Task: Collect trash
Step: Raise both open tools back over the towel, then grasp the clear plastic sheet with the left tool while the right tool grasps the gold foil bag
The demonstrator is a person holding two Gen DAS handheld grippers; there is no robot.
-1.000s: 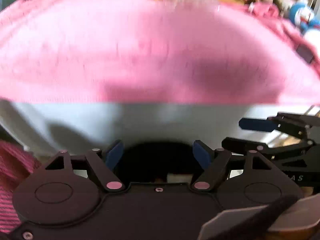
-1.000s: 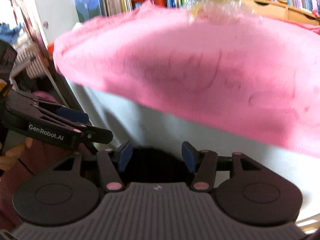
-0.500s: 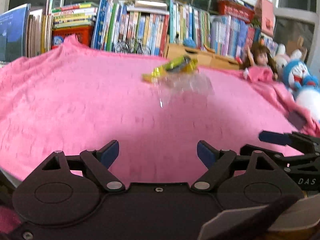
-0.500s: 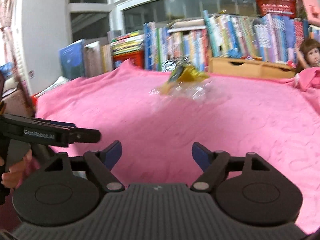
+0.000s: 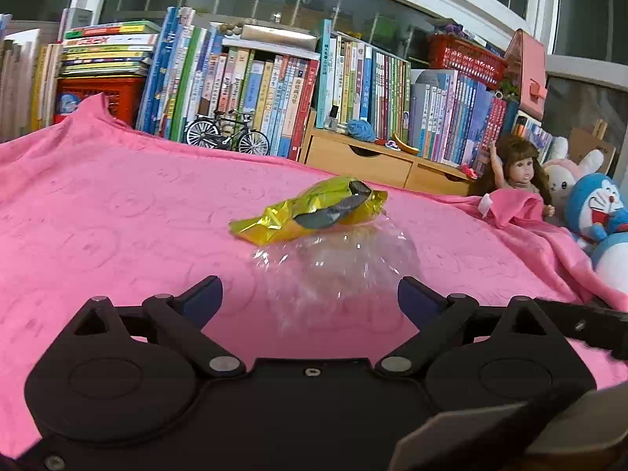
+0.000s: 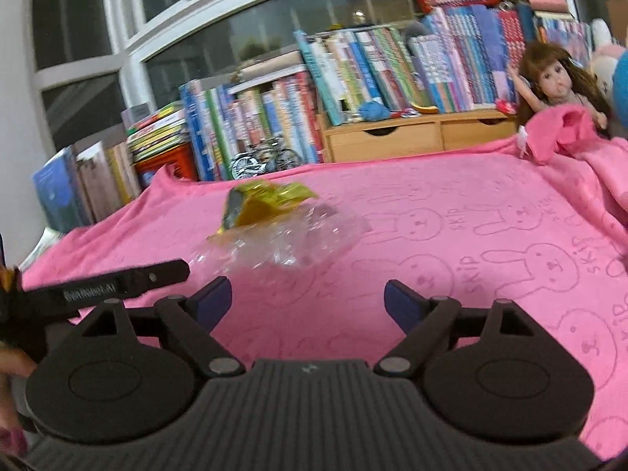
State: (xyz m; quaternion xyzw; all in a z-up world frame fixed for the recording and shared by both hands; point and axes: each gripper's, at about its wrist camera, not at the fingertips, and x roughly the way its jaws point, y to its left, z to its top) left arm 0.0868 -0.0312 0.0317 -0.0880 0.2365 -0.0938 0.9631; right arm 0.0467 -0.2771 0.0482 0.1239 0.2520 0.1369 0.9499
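Observation:
A crumpled yellow foil wrapper lies on the pink blanket, resting on the far side of a crinkled clear plastic wrapper. My left gripper hovers just short of the clear plastic, jaws opening wide, nothing between them. My right gripper hangs a little to the right of the trash, jaws also opening, nothing between them. One finger of the left gripper shows at the left of the right wrist view, tip near the plastic.
Rows of books and a model bicycle line the back. A wooden drawer unit stands behind the trash. A doll and plush toys sit at the right, on bunched blanket.
Both grippers rose from below the blanket's front edge to above it and moved toward the trash. Both sets of jaws have spread wider. The wrappers have not moved.

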